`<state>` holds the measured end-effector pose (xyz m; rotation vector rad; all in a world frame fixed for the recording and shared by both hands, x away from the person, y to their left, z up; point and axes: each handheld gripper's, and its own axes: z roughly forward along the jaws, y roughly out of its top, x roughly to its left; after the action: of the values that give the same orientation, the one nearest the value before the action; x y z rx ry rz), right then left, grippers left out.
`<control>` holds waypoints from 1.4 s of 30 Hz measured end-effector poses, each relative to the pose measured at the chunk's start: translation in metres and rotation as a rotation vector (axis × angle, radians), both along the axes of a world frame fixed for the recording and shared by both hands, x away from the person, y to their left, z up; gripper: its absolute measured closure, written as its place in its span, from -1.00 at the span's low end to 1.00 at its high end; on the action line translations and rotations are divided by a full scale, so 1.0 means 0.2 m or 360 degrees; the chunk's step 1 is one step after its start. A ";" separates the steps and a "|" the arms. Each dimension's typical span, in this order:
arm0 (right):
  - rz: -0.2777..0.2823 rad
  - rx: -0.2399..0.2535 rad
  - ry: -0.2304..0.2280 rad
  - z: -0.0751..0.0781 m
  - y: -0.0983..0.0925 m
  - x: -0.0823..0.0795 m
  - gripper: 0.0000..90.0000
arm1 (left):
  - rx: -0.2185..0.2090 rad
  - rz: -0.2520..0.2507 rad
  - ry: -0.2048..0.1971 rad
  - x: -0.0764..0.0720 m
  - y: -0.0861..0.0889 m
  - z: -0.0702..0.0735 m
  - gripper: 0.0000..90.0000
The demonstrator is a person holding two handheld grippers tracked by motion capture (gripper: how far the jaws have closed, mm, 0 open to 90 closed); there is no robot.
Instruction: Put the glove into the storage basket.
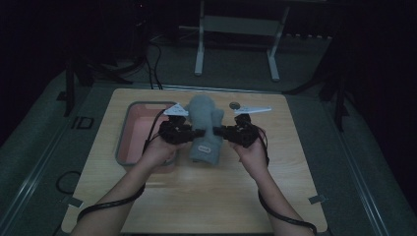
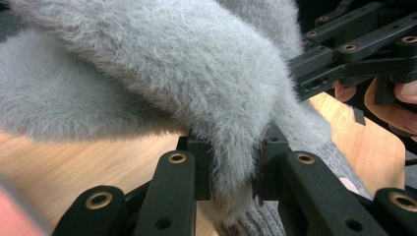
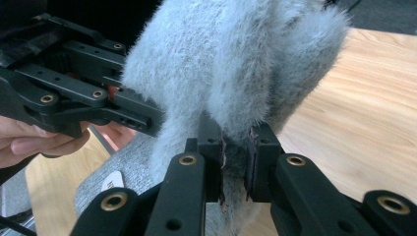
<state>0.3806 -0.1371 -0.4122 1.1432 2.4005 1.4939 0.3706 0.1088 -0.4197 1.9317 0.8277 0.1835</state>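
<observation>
A grey furry plush toy with a white tag lies at the middle of the wooden table. My left gripper comes at it from the left and is shut on a fold of its fur. From the right, my right gripper is shut on another furry limb. Each gripper view shows the other gripper's black jaws close behind the plush. A knitted grey part of the toy with the tag sits below the fur.
A grey bin with a pink inside stands on the table just left of the plush, under my left hand. A small round dark thing lies behind the right gripper. White stand legs rise on the floor beyond the table.
</observation>
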 end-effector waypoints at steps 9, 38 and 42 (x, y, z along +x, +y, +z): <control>0.0090 0.0043 0.0010 0.02 0.23 0.03 0.78 | 0.0029 0.0072 -0.0008 -0.03 0.23 0.04 0.67; 0.0226 0.0025 0.0072 -0.06 0.75 0.17 0.79 | 0.0077 0.0290 0.0068 -0.01 0.67 -0.05 0.67; 0.0211 0.0009 0.0096 -0.13 0.77 0.20 0.79 | 0.0108 0.0310 0.0111 0.03 0.68 -0.11 0.67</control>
<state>0.4208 0.0171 -0.4387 1.0644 2.5601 1.5257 0.3758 0.2451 -0.4418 1.9285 1.0693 0.2656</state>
